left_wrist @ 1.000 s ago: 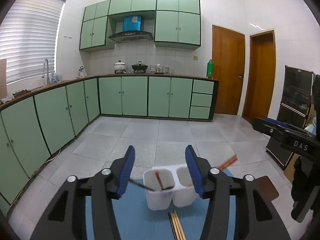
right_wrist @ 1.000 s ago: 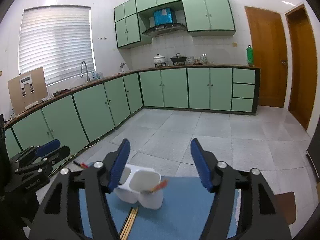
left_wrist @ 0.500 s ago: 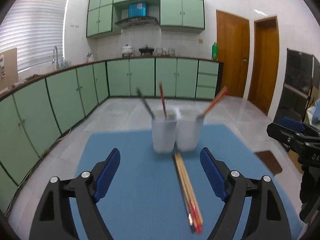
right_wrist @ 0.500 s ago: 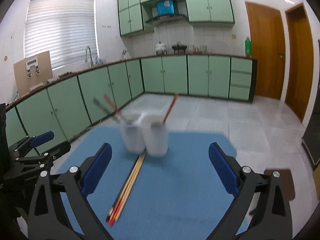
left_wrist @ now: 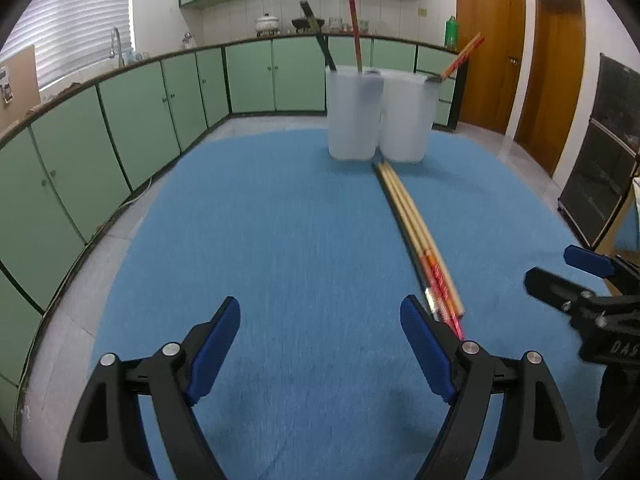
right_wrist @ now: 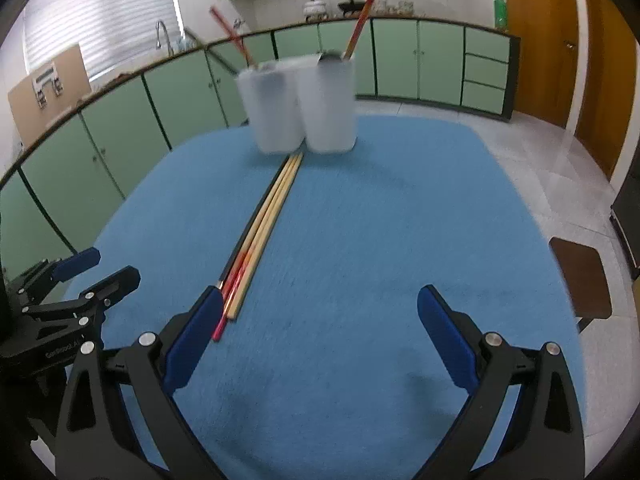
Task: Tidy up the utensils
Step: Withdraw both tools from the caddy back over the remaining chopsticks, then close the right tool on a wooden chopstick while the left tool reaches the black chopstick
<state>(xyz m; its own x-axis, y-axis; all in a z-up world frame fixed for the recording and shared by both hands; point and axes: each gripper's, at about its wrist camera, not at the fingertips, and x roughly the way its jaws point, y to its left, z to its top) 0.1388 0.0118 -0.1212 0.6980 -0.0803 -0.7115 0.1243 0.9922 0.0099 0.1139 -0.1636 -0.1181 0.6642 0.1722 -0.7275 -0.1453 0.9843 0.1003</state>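
left tool [left_wrist: 320, 346] gaping apart, holding nothing | right tool [right_wrist: 320, 340] gaping apart too | chopsticks [left_wrist: 412, 224] lying bunched on blue surface [left_wrist: 260, 240], tips touching white cups [left_wrist: 378, 114] | risking grabbing several together, sticks rolling away, bumping cups over

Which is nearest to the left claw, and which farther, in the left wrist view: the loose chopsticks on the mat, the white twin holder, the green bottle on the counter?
1. Loose chopsticks: lying on the blue mat, near ends beside the right finger of the left claw.
2. White twin holder: standing at the mat's far edge.
3. Green bottle: on the back counter, near the door.
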